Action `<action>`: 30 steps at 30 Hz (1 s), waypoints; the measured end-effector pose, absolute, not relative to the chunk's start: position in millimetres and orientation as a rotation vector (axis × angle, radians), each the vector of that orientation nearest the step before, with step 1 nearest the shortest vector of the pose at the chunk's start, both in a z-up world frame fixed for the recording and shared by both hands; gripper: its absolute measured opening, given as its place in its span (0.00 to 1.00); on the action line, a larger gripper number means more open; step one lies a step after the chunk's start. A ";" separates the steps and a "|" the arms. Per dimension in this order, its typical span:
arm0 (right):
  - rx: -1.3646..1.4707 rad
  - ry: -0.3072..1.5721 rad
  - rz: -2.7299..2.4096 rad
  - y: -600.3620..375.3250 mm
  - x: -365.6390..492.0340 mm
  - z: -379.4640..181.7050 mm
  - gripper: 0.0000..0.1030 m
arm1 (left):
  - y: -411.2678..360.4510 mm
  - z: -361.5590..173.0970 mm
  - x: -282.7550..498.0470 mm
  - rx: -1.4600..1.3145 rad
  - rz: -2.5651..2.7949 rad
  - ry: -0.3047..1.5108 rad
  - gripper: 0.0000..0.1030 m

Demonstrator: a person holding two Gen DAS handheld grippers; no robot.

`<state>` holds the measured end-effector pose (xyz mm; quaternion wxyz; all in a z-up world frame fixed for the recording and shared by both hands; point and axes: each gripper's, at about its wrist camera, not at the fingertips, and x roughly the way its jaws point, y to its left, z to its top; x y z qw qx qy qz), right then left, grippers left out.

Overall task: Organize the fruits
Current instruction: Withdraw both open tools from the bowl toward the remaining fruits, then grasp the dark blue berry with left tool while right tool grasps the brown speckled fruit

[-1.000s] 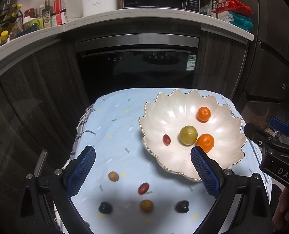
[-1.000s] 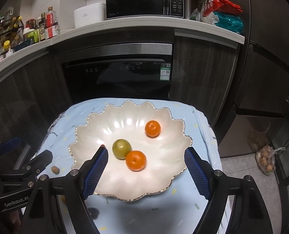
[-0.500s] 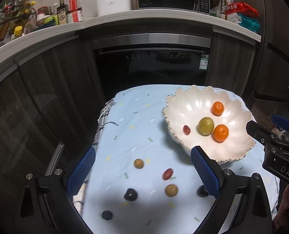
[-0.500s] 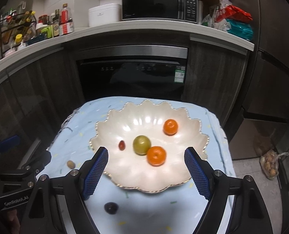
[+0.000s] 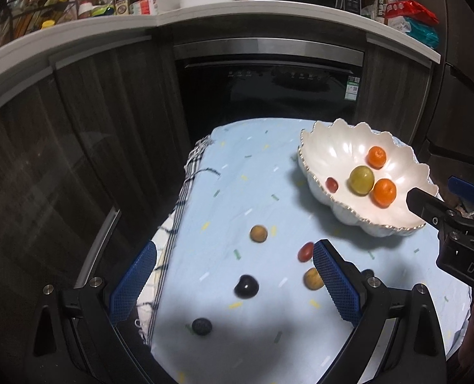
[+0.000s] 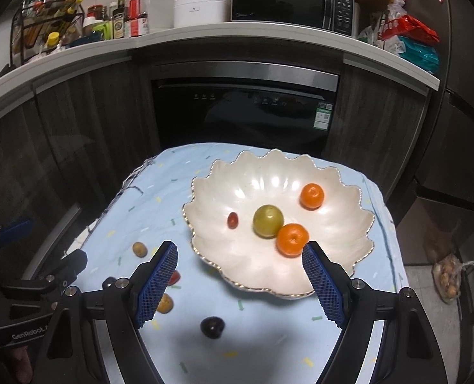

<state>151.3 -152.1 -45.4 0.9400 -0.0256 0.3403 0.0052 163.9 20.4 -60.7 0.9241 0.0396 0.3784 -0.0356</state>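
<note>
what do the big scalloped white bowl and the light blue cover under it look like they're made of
Scalloped white bowl: probably glazed ceramic or porcelain, going by its pearly glare spots and thin gold-coloured rim.

Light blue table cover: woven fabric, matte, printed with small coloured dashes; it sags over the table edge and shows loose threads.

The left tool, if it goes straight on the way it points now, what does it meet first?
Probably the blue cloth near the dark plum, which lies between the open fingers of the left tool. Nothing stands in between. Depth is unclear, so it may touch the plum itself first.
</note>
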 end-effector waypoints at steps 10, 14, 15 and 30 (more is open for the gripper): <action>-0.063 0.740 0.043 -137.0 148.4 -68.1 0.79 | 37.8 -80.8 150.1 0.077 -0.053 0.803 0.97; -0.086 0.749 0.064 -128.8 147.4 -76.6 0.79 | 44.1 -92.2 143.4 0.090 -0.046 0.820 0.97; -0.098 0.752 0.072 -125.5 147.1 -79.3 0.79 | 45.4 -94.8 142.1 0.091 -0.043 0.824 0.96; -0.181 0.754 0.174 -96.4 144.4 -104.6 0.79 | 70.5 -125.5 142.7 0.023 0.020 0.896 0.81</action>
